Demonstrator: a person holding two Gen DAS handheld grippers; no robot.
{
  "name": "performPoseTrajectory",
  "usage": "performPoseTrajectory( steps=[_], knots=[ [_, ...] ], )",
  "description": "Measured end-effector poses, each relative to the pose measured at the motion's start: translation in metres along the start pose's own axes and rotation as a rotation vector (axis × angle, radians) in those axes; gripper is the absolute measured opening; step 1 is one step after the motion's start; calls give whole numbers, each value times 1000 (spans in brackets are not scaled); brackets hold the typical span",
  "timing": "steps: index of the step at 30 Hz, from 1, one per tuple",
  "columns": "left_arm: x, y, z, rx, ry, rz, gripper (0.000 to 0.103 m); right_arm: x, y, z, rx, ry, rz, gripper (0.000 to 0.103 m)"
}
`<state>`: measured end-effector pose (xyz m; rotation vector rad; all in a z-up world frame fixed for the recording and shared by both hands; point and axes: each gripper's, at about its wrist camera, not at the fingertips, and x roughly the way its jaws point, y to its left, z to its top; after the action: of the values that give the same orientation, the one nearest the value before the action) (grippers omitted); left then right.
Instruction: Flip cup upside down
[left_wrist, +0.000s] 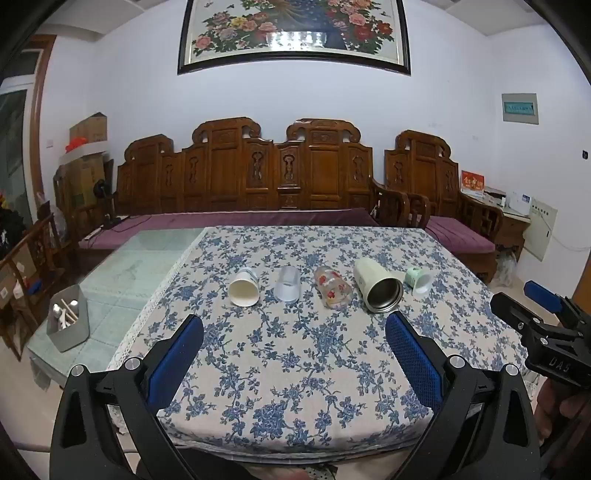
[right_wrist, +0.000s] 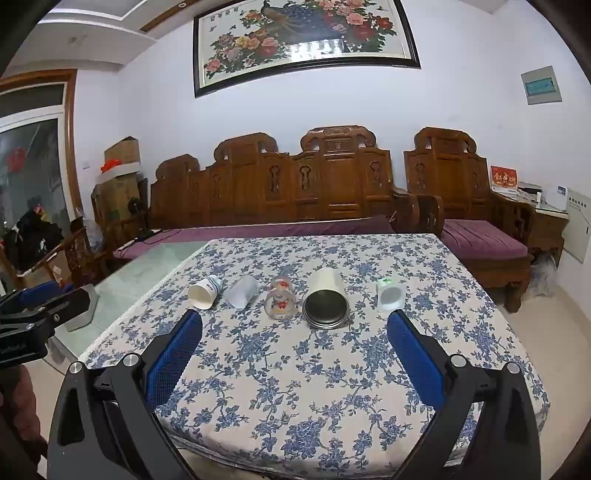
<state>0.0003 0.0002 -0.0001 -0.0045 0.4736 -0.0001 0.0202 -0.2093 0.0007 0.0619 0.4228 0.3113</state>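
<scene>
Several cups lie on their sides in a row on the blue-flowered tablecloth (left_wrist: 295, 350), mouths toward me. From left: a white paper cup (left_wrist: 244, 287) (right_wrist: 204, 291), a clear plastic cup (left_wrist: 287, 284) (right_wrist: 242, 291), a flowered glass (left_wrist: 332, 287) (right_wrist: 281, 299), a cream steel-lined mug (left_wrist: 376, 284) (right_wrist: 325, 298) and a small green-and-white cup (left_wrist: 418, 280) (right_wrist: 389, 294). My left gripper (left_wrist: 294, 323) is open and empty, short of the row. My right gripper (right_wrist: 294, 319) is open and empty, also short of the row. Each gripper also shows in the other's view: the right (left_wrist: 543, 325), the left (right_wrist: 33, 317).
A grey box (left_wrist: 68, 323) with sticks stands on the glass tabletop (left_wrist: 122, 273) left of the cloth. A carved wooden bench (left_wrist: 258, 184) with purple cushions runs behind the table, and a matching armchair (right_wrist: 480, 229) stands at the right.
</scene>
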Motion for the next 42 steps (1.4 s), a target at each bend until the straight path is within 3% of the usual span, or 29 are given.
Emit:
performPoseTrajectory(
  steps=[42],
  knots=[
    [-17, -4, 10, 0, -33, -20, 95, -4, 3, 3, -4, -8, -4, 101]
  ],
)
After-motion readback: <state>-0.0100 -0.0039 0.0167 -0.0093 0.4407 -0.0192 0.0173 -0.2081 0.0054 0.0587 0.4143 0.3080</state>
